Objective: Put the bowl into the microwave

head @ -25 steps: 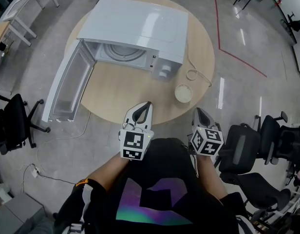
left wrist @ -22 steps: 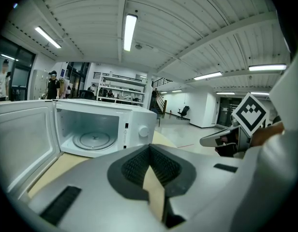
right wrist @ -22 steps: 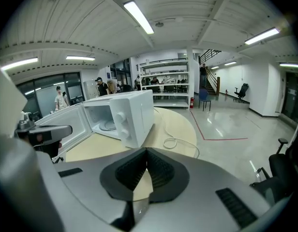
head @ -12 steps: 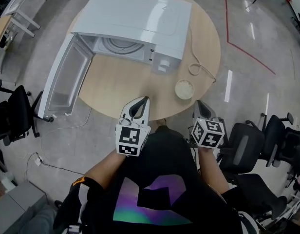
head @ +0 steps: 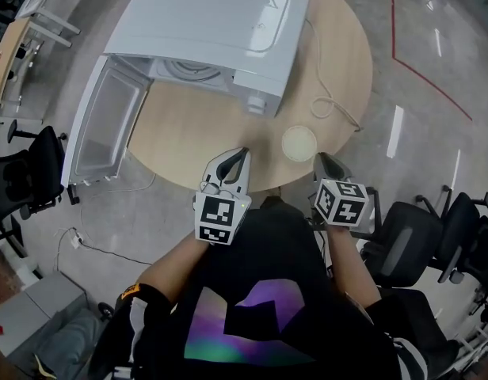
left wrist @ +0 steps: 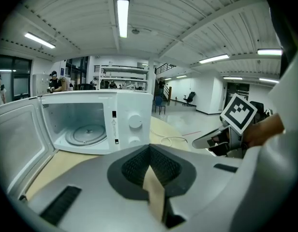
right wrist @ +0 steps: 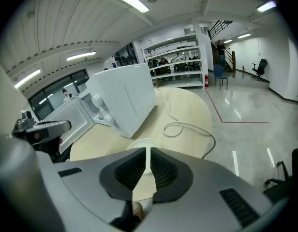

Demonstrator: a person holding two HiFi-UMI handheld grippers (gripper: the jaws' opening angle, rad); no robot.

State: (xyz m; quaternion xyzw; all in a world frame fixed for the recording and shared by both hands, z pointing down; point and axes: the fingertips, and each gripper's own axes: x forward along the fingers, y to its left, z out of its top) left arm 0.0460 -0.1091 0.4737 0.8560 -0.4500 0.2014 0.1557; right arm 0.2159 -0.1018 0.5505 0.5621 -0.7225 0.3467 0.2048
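A round wooden table (head: 188,145) is standing on a glossy grey floor (head: 418,70), with black office chairs (head: 402,244) waiting off to the person's right. A white microwave (head: 212,22) is sitting on the far part of the table, its door (head: 105,121) hanging wide open to the left and showing the glass turntable (left wrist: 86,134) inside. Its power cable (head: 331,105) is curling across the tabletop on the right.

The pale bowl (head: 299,143) is resting upright on the table near the front edge, out in front of the microwave's control panel and well apart from the open cavity.

The left gripper (head: 241,152) is hovering over the table's near edge, its jaws pressed together with nothing between them. The right gripper (head: 323,158) is hovering just beside the edge, to the right of the bowl and not touching it. Its jaws are also drawn together and gripping nothing, and its own view is looking straight along them at the bowl's rim just beyond the tips.
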